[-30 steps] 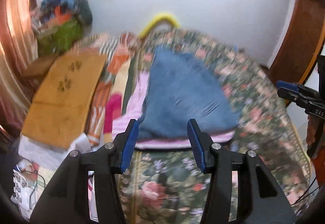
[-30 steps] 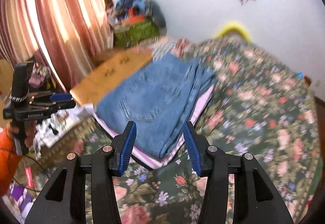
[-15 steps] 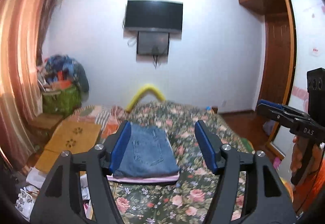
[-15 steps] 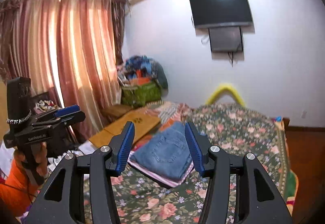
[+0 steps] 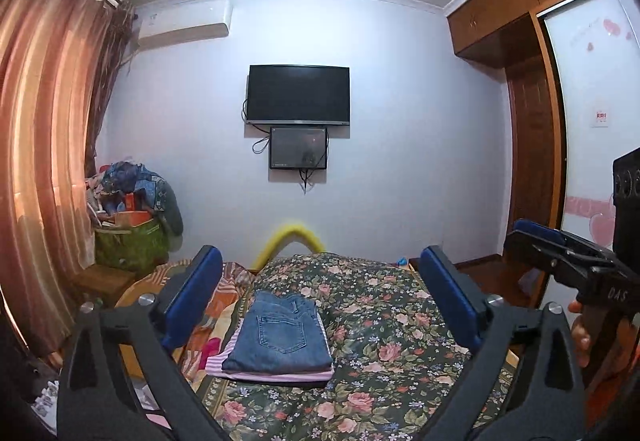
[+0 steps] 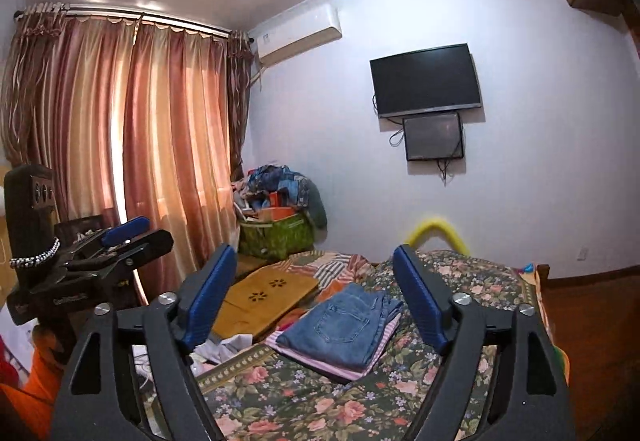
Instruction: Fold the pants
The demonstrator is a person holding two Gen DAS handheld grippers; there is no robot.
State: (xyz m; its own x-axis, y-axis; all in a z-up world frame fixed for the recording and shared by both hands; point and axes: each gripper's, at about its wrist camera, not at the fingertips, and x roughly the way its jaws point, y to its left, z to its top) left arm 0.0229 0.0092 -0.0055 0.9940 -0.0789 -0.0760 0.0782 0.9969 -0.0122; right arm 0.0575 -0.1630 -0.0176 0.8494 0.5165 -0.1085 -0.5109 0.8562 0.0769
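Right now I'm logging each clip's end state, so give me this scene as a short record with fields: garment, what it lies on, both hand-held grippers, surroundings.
garment: jeans, folded into a compact rectangle, back pocket facing up
lies on: a pink striped cloth on the floral bedspread
left hand-held gripper: open, empty, raised clear of the bed
right hand-held gripper: open, empty, raised clear of the bed
surroundings: wall TV, curtains, wooden board beside the bed
fold status: appears finished

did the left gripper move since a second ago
Yes. The left gripper has pulled back and up from the jeans; the bed now looks far smaller.
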